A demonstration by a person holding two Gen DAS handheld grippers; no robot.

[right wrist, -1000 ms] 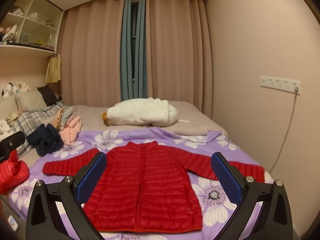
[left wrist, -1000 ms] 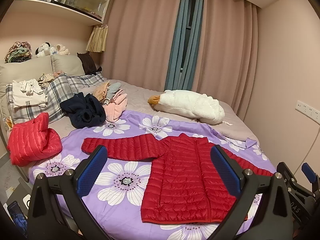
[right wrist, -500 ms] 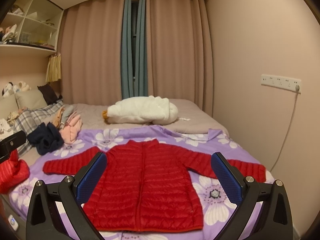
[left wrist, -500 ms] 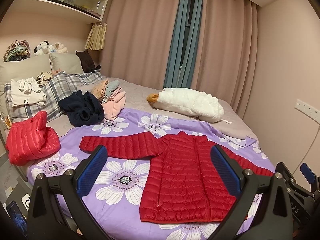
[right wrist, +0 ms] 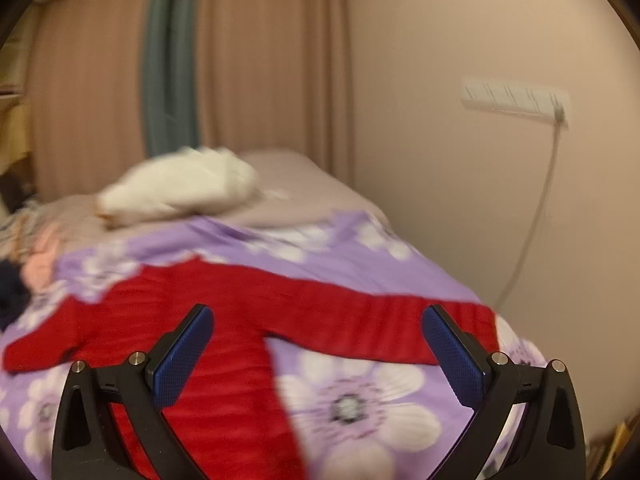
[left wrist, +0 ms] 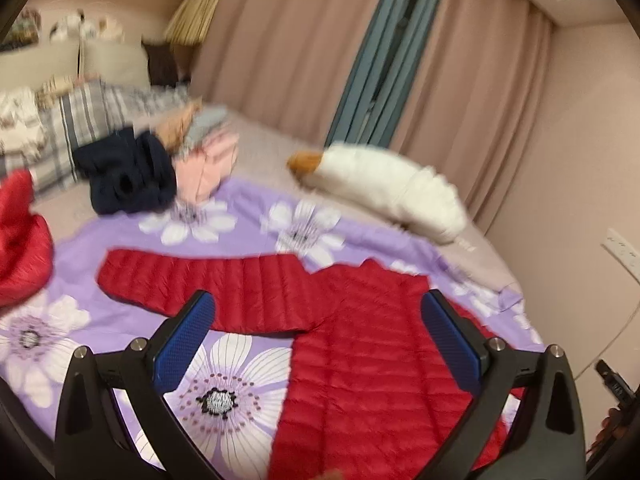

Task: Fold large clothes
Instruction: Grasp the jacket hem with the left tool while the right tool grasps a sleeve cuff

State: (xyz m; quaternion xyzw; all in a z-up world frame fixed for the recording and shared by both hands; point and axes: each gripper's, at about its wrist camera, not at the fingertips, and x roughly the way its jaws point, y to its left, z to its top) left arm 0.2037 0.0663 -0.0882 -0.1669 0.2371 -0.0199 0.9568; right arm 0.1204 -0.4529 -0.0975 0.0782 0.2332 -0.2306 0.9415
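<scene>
Your two claws, left claw (left wrist: 318, 336) and right claw (right wrist: 318, 340), both gaped wide, gripped nothing. One red puffer jacket (left wrist: 360, 360) lay flat on one purple flowered sheet (left wrist: 240, 376), sleeves spread. One white bundle (left wrist: 392, 192), possibly coat, behind. Frames blurred; no writing readable.

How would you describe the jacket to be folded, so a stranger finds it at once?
On the bed, look at the purple flowered sheet. The red jacket lies flat there with sleeves spread wide, whereas the other red garment sits bunched at the sheet's left edge.
</scene>
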